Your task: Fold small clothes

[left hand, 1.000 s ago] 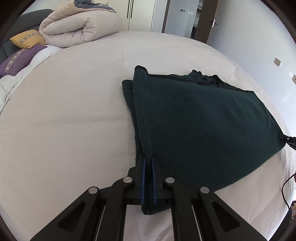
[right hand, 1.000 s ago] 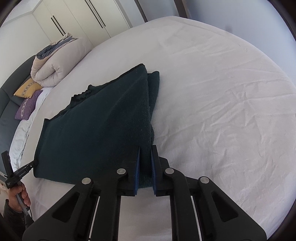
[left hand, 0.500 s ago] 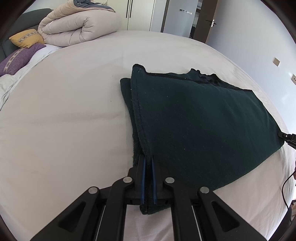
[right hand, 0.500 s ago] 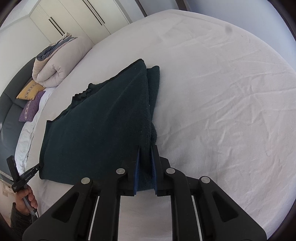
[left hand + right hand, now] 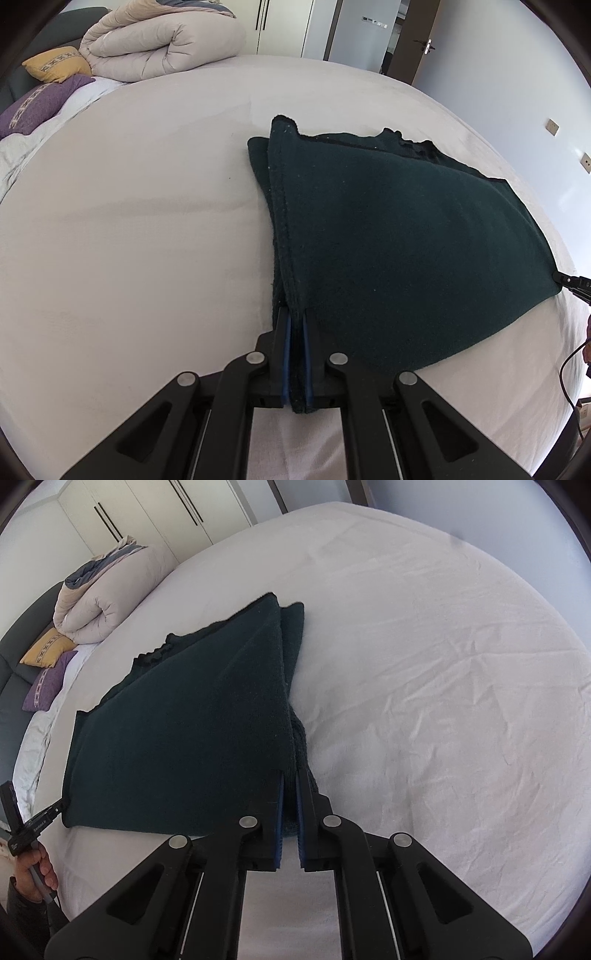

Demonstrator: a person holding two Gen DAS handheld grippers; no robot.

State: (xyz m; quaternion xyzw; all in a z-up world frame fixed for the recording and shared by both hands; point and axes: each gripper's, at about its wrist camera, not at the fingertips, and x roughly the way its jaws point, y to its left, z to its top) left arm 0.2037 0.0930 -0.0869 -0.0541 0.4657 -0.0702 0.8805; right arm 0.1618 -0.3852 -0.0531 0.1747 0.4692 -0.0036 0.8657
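Two near corners of the dark green garment (image 5: 388, 236) are pinched, one by each gripper, and the cloth between them is held up off the white bed sheet (image 5: 129, 240) like a tent. The left gripper (image 5: 295, 317) is closed on the garment's near left corner, where a doubled edge is clamped between the blue pads (image 5: 284, 354). The right gripper (image 5: 290, 775) is likewise closed on the near right corner, with bunched cloth seen between its fingers. From either gripper the garment runs away toward the far side, and its far edge is laid on the sheet. A narrower strip of the same cloth lies flat under the lifted panel along each side edge.

The coming move is judged to turn on this: the held near edge is stretched left to right between the two grippers, while the garment's length runs near to far. To finish the fold, the near edge would probably be carried forward over the resting far edge, both grippers moving together. Neither gripper is nearer; each is already on its own corner.

A rolled beige duvet (image 5: 162, 44) and two cushions (image 5: 51, 85) are seen at the far left, well apart from the garment.
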